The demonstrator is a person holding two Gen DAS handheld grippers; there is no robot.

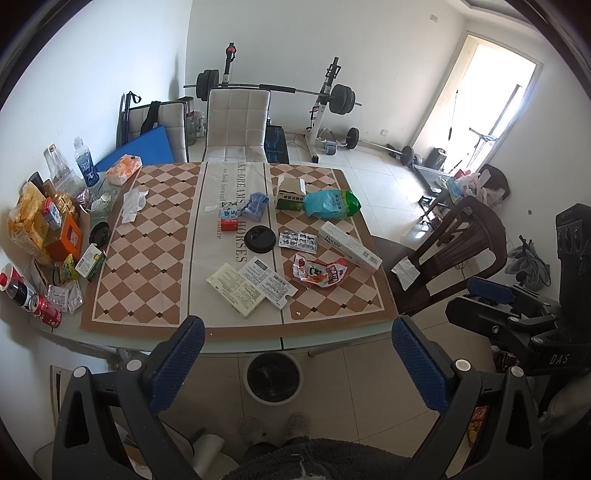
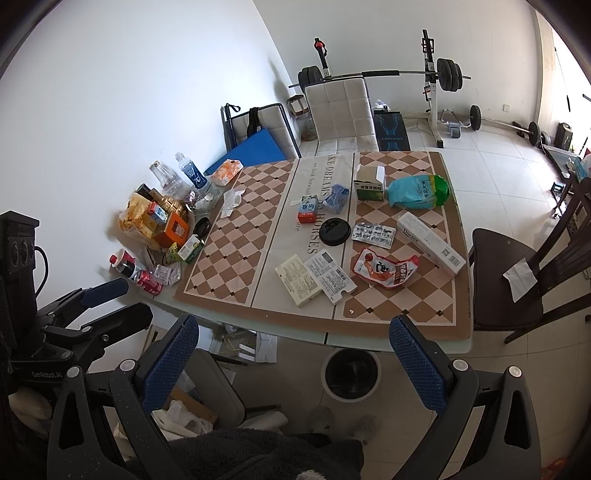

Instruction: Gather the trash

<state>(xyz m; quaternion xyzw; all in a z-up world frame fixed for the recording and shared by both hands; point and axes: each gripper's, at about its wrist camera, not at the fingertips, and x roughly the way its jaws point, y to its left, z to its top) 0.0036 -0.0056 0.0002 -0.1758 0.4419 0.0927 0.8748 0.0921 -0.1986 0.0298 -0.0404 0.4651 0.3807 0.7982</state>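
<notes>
Both claws, left claw (image 1: 295, 354) and right claw (image 2: 291, 354), gape empty, poised short of the table (image 1: 236, 338); bin (image 1: 274, 377) waits directly beneath for litter.

White walls (image 1: 295, 33) and a pale tiled floor (image 1: 369, 177). Daylight pours through a doorway (image 1: 480, 99) at upper right. A barbell rack (image 1: 325, 99) stands against the far wall, behind a padded white chair (image 1: 236, 122); a dark wooden chair (image 1: 450, 254) sits right of the worktop (image 1: 332, 338).

- The table's (image 1: 332, 334) near edge strip lies bare, giving open approach from the front.
- The checkered left mat area (image 1: 147, 258) is mostly bare.
- Bottles and boxes (image 1: 44, 229) crowd the left edge against the wall.
- A dark chair (image 1: 454, 254) blocks the right side.
- The bin (image 1: 274, 376) stands open beneath the near edge.
</notes>
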